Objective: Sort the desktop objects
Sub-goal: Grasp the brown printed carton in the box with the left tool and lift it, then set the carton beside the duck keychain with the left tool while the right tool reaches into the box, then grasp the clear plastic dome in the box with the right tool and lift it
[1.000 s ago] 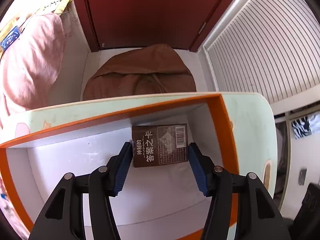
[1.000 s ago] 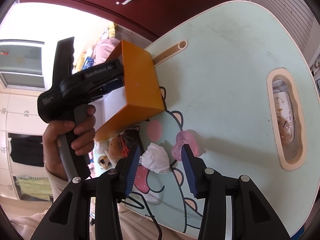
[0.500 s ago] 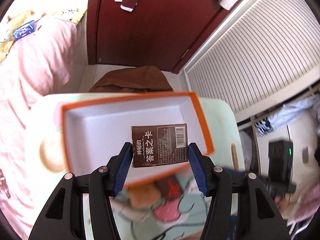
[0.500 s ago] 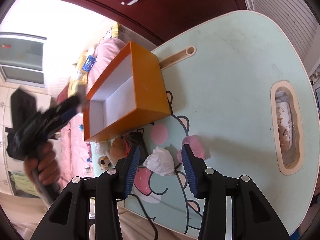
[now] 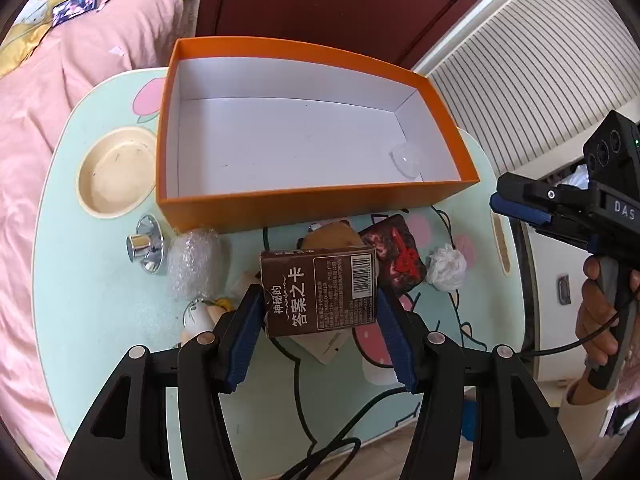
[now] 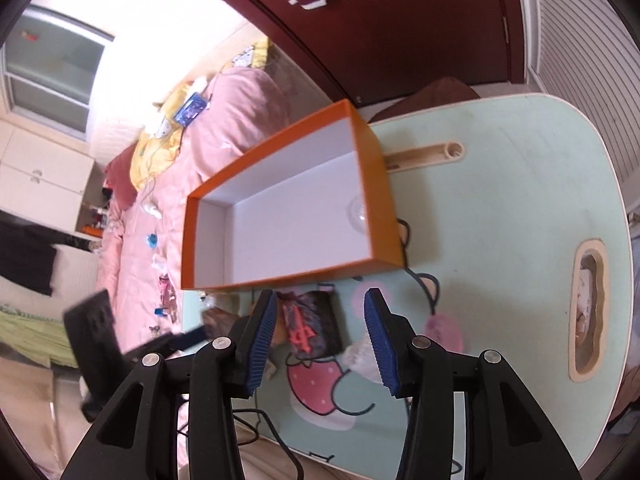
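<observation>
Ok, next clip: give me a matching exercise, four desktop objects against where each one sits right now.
Objects:
1. brown card box
2. clear dome
3. crumpled tissue
4. chrome knob

Places:
A. inside the orange box
B. on the table, left of the bubble wrap
C. held in the left claw
D. on the table, right of the dark red packet

Pairs: 1-C, 2-A, 3-D, 4-B

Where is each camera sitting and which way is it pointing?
Left wrist: behind the left gripper, looking down past its fingers, shut on a brown card box, toward the orange box; the right hand shows.
Right wrist: behind the open right gripper, looking down at the table.
Both show the orange box and table.
</observation>
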`<state>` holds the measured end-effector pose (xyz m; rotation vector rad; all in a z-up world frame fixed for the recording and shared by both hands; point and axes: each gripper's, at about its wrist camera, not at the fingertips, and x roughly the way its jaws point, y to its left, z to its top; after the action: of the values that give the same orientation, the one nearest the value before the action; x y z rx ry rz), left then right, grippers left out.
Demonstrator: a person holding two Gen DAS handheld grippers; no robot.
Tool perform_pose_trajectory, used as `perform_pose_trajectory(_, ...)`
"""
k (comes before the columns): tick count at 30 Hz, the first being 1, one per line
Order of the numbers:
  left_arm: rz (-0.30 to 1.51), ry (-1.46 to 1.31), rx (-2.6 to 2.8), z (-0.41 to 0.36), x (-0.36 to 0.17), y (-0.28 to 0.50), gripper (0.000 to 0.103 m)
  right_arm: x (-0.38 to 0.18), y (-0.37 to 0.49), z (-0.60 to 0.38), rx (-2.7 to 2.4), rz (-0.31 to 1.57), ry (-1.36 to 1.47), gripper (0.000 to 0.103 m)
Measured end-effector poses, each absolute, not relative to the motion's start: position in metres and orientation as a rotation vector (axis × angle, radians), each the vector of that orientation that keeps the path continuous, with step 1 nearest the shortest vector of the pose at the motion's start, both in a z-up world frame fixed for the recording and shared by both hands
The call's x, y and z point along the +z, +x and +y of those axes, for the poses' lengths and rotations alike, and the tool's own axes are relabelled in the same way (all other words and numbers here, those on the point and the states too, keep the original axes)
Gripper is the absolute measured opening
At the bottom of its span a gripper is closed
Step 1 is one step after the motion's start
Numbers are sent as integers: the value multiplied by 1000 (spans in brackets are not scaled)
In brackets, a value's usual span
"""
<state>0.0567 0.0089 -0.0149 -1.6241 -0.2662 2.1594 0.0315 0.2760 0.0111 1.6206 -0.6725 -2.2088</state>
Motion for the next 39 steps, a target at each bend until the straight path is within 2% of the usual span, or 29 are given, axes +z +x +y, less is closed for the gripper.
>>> perform_pose_trajectory(9,-322,-1594,2146,-18,-9,57,59,9,28,261,-2186,-638,1656,49)
perform_pose_trajectory(10,-340,-1590,2150,-23,-8,57,60,9,27,260,-2189,-634,1658,49)
perform_pose_trajectory(11,-355,-1590,2150,-28,-7,57,68,10,26,260,-2189,-631,1659,50)
perform_pose_trajectory(13,-371,-1619,2125,-36,-9,54,72,10,23,259,-2189,-624,1661,50)
perform_pose_trajectory(21,-456,-1557,2213,-70,5,51,72,27,-1,247,-2209,-490,1665,50)
perform_pose_trajectory(27,-528,-1488,2288,-98,21,49,72,30,-41,233,-2169,-370,1773,50)
perform_pose_trajectory(31,-546,-1486,2265,-96,16,50,72,17,-67,213,-2138,-161,1919,50)
perform_pose_trajectory(39,-559,-1489,2227,-99,7,56,72,-38,-95,156,-1892,501,2204,49)
